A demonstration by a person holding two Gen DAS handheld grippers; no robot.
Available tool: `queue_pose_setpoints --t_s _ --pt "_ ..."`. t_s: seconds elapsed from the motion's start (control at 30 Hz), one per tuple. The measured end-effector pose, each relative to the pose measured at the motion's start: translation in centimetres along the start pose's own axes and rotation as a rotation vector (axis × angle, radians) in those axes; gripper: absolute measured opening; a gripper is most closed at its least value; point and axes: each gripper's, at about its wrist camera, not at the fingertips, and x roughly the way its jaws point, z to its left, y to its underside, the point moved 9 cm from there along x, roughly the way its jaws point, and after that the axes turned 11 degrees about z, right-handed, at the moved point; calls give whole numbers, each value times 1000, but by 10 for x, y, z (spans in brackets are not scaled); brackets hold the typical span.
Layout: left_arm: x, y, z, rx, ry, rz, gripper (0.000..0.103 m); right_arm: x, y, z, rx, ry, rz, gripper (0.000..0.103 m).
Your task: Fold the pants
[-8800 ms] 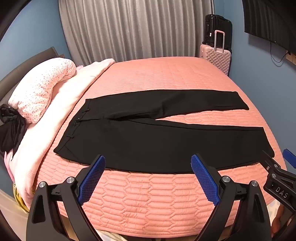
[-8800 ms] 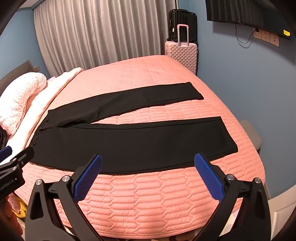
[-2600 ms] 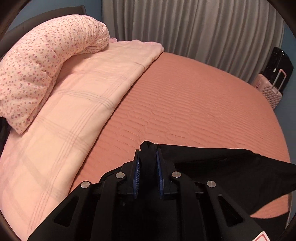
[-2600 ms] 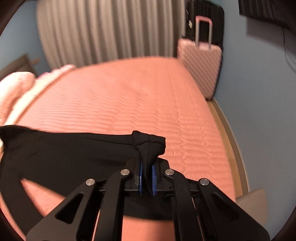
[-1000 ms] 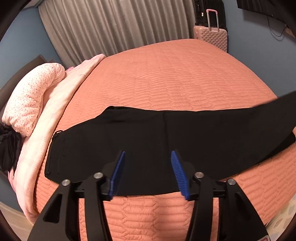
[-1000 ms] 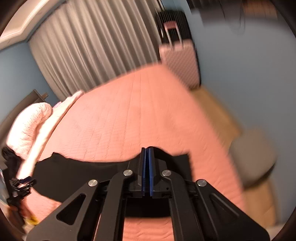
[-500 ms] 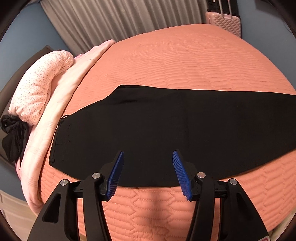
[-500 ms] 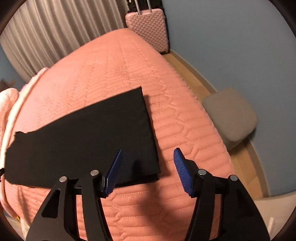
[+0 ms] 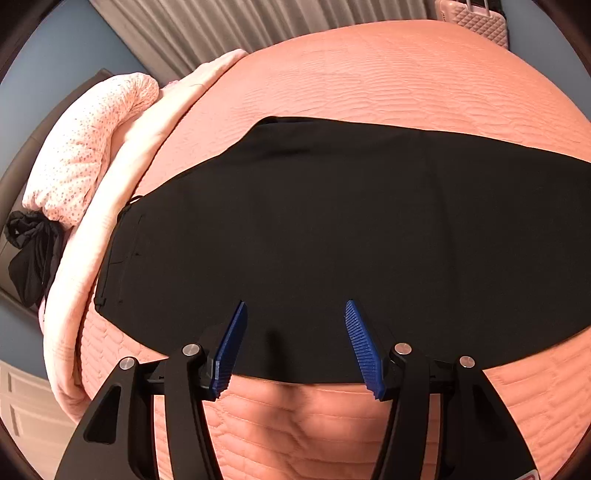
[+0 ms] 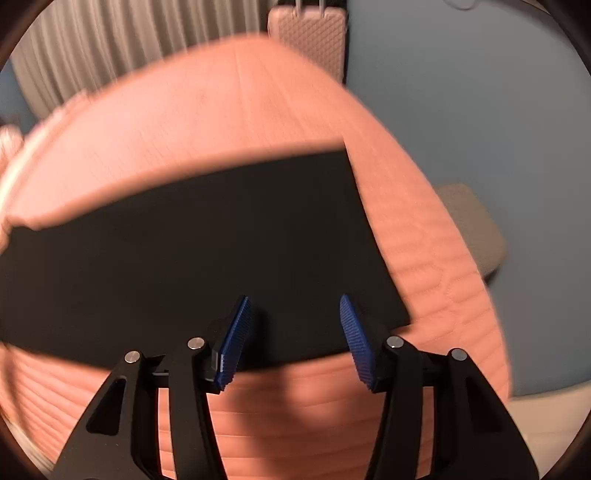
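Black pants (image 9: 332, 229) lay flat on bed (image 9: 406, 74) under left gripper (image 9: 293, 341) and right gripper (image 10: 291, 338), both half-spread, holding nothing, right's jaws just opened.

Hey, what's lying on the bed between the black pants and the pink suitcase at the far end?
Nothing: in the left wrist view only bare coral quilt runs from the pants to the suitcase.

Warm dim light; right view motion-blurred, fisheye-warped.
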Motion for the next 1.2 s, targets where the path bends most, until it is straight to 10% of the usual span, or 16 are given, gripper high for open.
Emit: queue_pose_setpoints --t_s 0.23,0.47,0.77,0.93,1.2 --pt "17 7 50 -86 -21 -3 55 34 -19 281 -404 -466 169 49" --pt "49 2 125 -135 -102 15 55 119 -24 490 -785 -503 252 49" --pt "83 -21 180 -123 -173 -27 65 178 -11 530 -1040 -487 455 50" --pt "87 -34 177 -117 -180 -59 65 192 -30 528 -1065 -459 388 49" --pt "93 -52 169 -137 -123 -66 65 170 -4 535 -1217 -677 575 52"
